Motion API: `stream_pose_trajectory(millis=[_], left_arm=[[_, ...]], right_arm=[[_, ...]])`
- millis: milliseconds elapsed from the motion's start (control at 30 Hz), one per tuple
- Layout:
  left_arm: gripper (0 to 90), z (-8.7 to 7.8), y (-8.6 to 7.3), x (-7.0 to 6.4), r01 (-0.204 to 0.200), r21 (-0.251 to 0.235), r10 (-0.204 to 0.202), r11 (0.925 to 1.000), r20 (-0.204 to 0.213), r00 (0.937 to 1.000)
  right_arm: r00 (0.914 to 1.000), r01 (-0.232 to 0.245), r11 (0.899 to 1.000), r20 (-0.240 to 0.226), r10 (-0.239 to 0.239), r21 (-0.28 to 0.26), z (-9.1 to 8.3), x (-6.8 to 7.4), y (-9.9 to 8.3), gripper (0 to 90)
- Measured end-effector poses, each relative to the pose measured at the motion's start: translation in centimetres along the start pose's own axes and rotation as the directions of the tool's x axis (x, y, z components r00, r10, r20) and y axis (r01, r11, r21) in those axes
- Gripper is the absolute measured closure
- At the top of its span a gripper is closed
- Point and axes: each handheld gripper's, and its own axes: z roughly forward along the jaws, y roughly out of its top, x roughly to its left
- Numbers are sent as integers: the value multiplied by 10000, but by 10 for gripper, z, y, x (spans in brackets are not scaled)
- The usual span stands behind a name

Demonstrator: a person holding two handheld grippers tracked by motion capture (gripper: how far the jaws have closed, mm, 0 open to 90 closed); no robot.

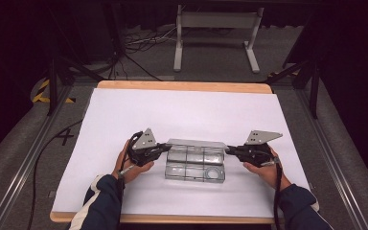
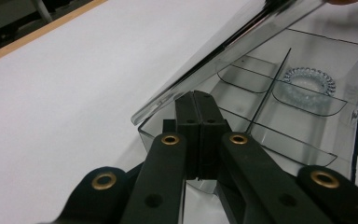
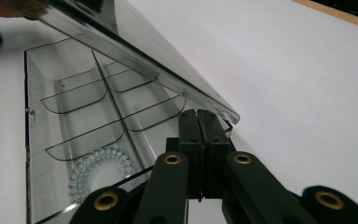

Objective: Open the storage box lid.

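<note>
A clear compartment box [image 1: 195,165] sits between the grippers. Left gripper [image 2: 196,100] and right gripper [image 3: 198,116], both pressed together, sit under its half-raised lid [image 2: 223,51]. Lift evenly; a coiled hair tie [image 3: 100,170] lies in the compartment nearest the right gripper.

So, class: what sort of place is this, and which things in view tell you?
Probably a recording lab or studio: a white-covered table set between floor rails, loose cables behind it, dark surroundings, and two hand-held grippers at a clear compartment box.
</note>
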Motion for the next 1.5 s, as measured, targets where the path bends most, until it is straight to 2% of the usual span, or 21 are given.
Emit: stream_pose_trajectory(millis=[833, 1200, 1500], left_arm=[[900, 0, -6, -2, -58, 310, 56, 9995, 73, 10000], [900, -3, -9, -8, -261, 666, 252, 9974, 138, 9996], [900, -8, -12, -9, -255, 820, 241, 9963, 169, 9996]], right_arm=[[9999, 76, 9996, 129, -79, 270, 2, 3, -2, 895], [9993, 357, 9985, 35, -359, 406, 0, 15, -3, 899], [9984, 565, 9970, 47, -568, 533, -2, 23, -5, 900]])
